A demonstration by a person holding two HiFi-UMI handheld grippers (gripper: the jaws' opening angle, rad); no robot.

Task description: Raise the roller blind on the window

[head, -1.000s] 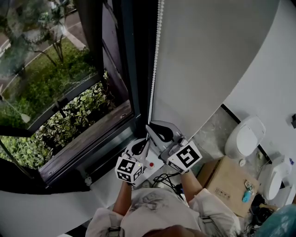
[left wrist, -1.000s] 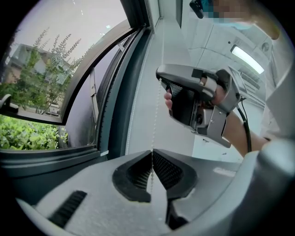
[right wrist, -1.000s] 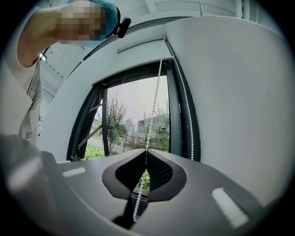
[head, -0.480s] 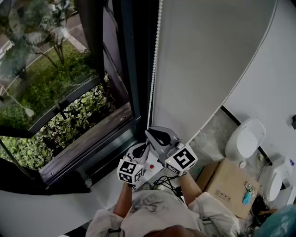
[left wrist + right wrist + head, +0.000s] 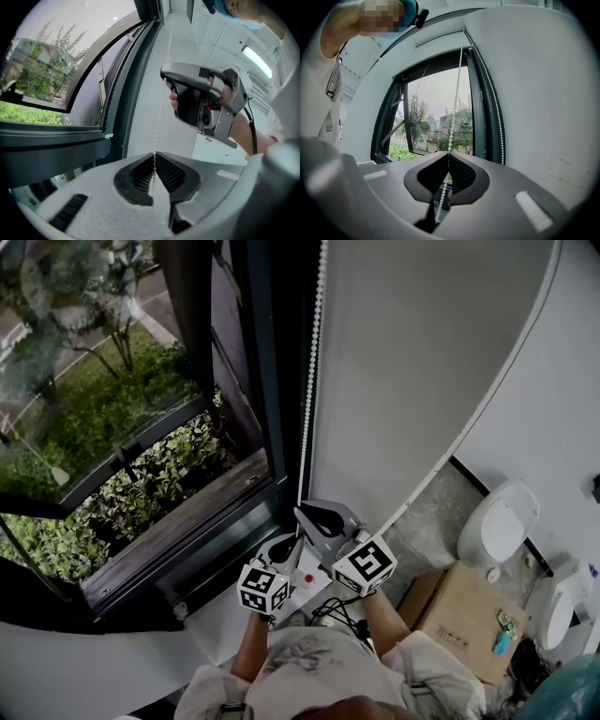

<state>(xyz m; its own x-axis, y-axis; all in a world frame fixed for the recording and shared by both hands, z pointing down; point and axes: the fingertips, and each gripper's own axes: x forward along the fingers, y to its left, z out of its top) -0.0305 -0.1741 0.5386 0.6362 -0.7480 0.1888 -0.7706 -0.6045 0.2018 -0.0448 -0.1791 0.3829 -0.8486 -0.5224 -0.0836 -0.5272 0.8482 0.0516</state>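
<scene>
The grey roller blind [image 5: 422,362] hangs over the right part of the window, its lower bar [image 5: 469,437] slanting across the head view. Its white bead chain [image 5: 312,362] runs down the dark frame edge. My left gripper [image 5: 284,542] is shut on the chain low down; the beads pass between its ribbed pads [image 5: 154,161]. My right gripper [image 5: 305,512] is just above it, also shut on the chain [image 5: 449,157]. The right gripper [image 5: 201,101] shows in the left gripper view, held by a hand. A second strand of chain [image 5: 498,117] hangs beside the blind [image 5: 543,93].
The dark window frame [image 5: 267,427] and an open sash [image 5: 141,442] stand to the left, with green shrubs outside. A cardboard box [image 5: 459,610], white fixtures [image 5: 497,521] and cables [image 5: 333,606] lie below on the right. A white wall [image 5: 553,399] is to the right.
Both grippers have sunk a little, still pinched on the chain, the right one above the left. No clear shift of the blind's lower bar shows.
</scene>
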